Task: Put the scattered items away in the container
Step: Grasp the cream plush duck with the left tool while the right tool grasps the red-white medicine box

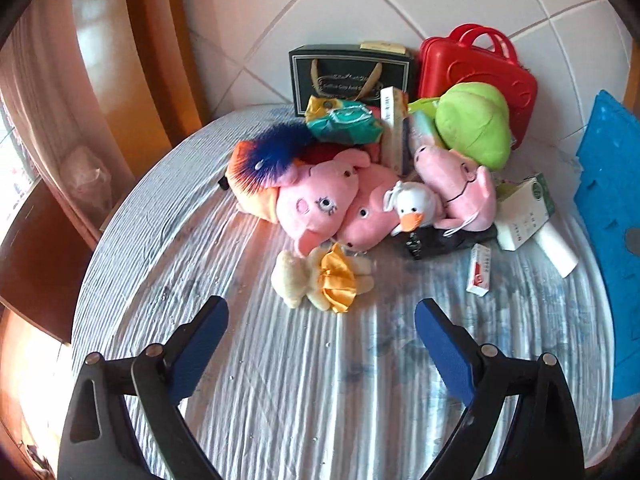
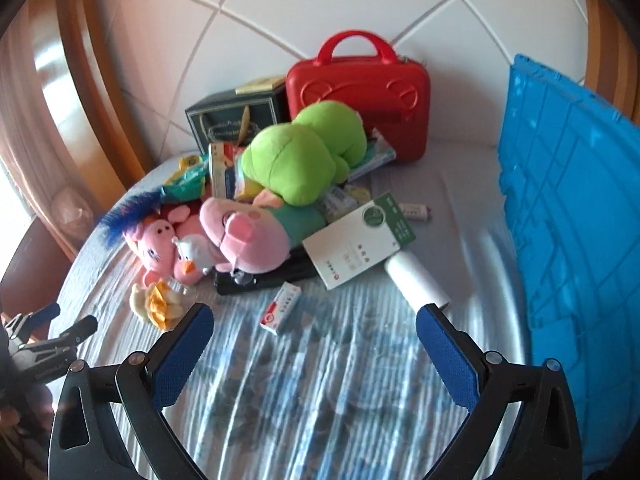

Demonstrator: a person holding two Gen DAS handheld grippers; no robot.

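Both grippers, left (image 1: 321, 326) and right (image 2: 315, 330), are hanging wide open and empty over my bedsheet (image 1: 280, 380). Toys (image 1: 320, 204) are sitting piled mid-bed, blue crate (image 2: 568, 208) leaning at right. Box labels are reading too blurry.

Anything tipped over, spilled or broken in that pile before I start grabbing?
Nothing looks spilled or broken. The green plush lies on top of the heap, and the white-and-green carton leans tilted against the toys, half over the white roll. The small red-and-white box lies apart.
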